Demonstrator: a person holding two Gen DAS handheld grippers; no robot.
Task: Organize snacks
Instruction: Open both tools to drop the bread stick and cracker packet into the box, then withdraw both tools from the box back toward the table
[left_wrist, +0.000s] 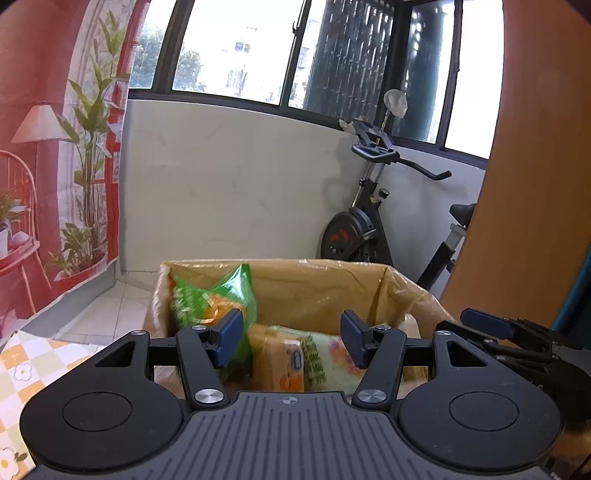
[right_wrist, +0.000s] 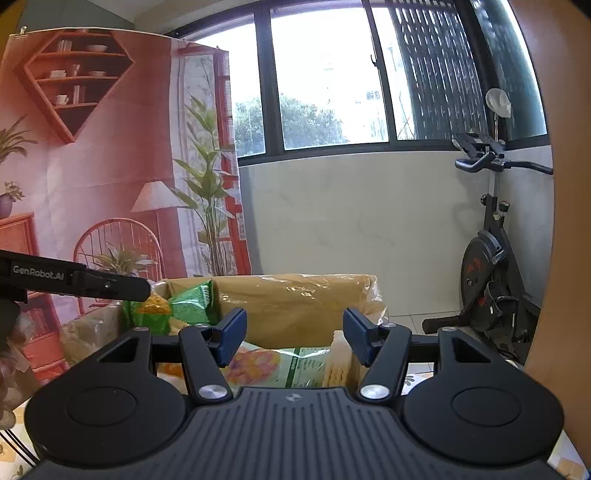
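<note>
A cardboard box (left_wrist: 314, 284), lined with a clear plastic bag, is shown standing open at the edge of a table covered by a checked floral tablecloth (left_wrist: 22, 373). Snack packets are seen inside the box. A green snack bag (left_wrist: 207, 299) is propped upright against the box's left inner wall. A pale green packet with orange print (left_wrist: 317, 358) is laid flat on the box floor, to the right of the green bag. In the right wrist view, a stack of pale yellow wafers (right_wrist: 338, 365) is visible at the right end of that flat packet.

The left gripper (left_wrist: 291, 338) is held just above the near rim of the box, its blue pads (left_wrist: 229, 336) spread apart. Nothing is pinched between them; the flat packet is seen through the gap, below the pads. The right gripper (right_wrist: 294, 338) is held likewise over the box, its jaws parted and empty. Each gripper is seen at the edge of the other's view, so the two are shown side by side.

Behind the box, a printed backdrop of a red room (right_wrist: 92, 166) is hung at the left. A white low wall under dark-framed windows (right_wrist: 325, 81) is shown at centre, and an exercise bike (left_wrist: 369, 214) is parked at the right.
</note>
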